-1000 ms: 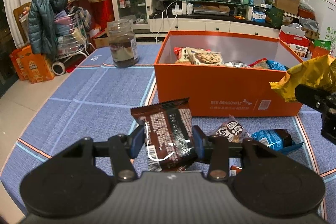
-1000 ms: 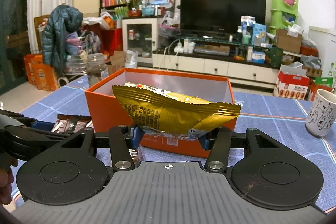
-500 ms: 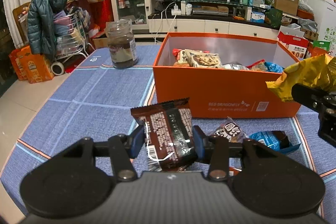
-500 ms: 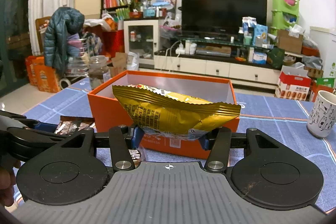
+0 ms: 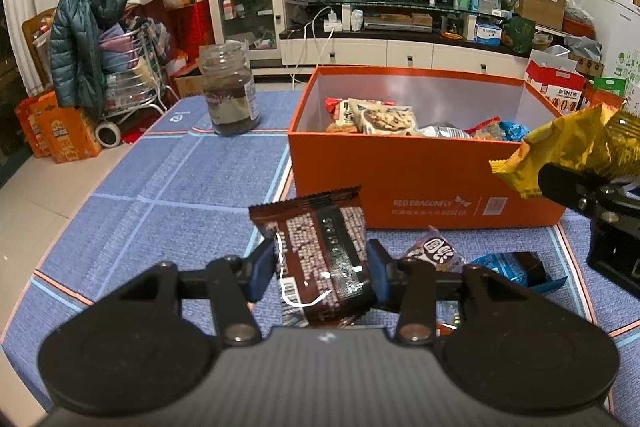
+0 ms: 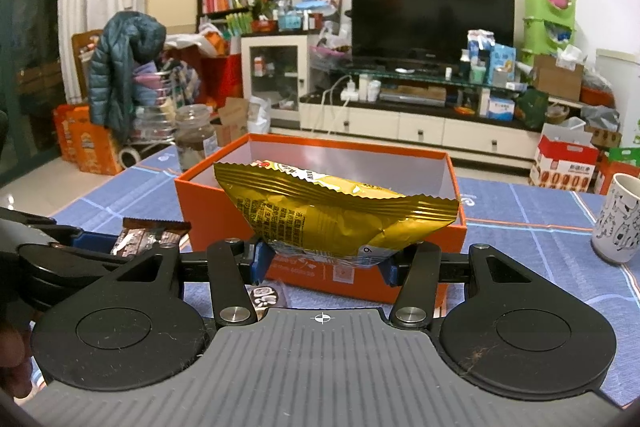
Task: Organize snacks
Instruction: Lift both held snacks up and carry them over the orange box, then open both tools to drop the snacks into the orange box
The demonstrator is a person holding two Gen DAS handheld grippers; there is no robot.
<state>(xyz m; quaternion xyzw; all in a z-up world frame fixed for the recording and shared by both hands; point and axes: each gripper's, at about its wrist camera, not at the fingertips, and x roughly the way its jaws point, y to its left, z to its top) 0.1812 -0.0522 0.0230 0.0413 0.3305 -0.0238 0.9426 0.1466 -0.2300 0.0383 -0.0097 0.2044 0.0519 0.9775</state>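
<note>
While both hands are holding a snack up in the air, the orange box (image 5: 424, 187) is sitting on the blue mat (image 5: 160, 187) just ahead of them, already part full of packets.

The left gripper (image 5: 320, 271) is pinching a brown snack packet (image 5: 316, 259) between its blue pads (image 5: 262, 267), which are squeezing in on both sides of it. The right gripper (image 6: 324, 263) is gripping a gold snack bag (image 6: 332, 215) low down, near the bag's bottom edge, so most of the bag is sticking up above the fingers. In the right view the bag is showing in front of the box, and I cannot tell if it is over the opening yet.

To do this step well, each snack should be going up over the near wall of the box first, and only then coming down inside. The gold bag is puffy and slippery, so the squeeze should be firm but gentle. Letting go should be waiting until the snack is low inside, in a free spot toward the right.

Two more snacks, a small round-logo packet (image 5: 434, 253) and a blue packet (image 5: 508, 267), are lying on the mat just in front of the box, waiting for their turn. A brown jar (image 5: 230, 91) and a white mug (image 6: 618, 219) are standing well apart from the box.
</note>
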